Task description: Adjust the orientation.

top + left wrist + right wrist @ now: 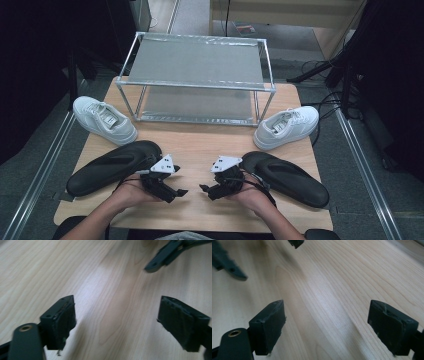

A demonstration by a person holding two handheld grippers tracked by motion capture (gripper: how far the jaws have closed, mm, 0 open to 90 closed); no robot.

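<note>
High view shows the left gripper (176, 189) and the right gripper (207, 189) held low over the near middle of the wooden table (200, 142), tips turned inward toward each other with a bare strip of wood between them. Both sets of jaws stand apart and hold nothing; the left gripper view and the right gripper view each look along two spread black pads at plain tabletop, with the other tool's tip poking in at the far edge.

Nearest to the tools are two black slippers: the left slipper (112, 167) lies just beside the left hand (131, 192), its toe end pointing far-right, and the right slipper (287, 179) lies just beside the right hand (246, 194), running off toward the near right corner. Farther out, a white sneaker (104, 120) sits at the far left and another white sneaker (286, 128) at the far right, flanking a two-shelf metal rack (195, 82) at the far side, whose shelves are bare.

My reading is that the work is only starting, likely a pick of a slipper for the rack. To do it well, swing one tool outward to its own slipper, come in across the narrow way of the sole or strap so the open jaws can span it, and close firmly before lifting, since a soft sole may flop or twist.

Forearms enter from the near edge, palms cradling the tools from below, wrists bent inward, each grey plate facing up
</note>
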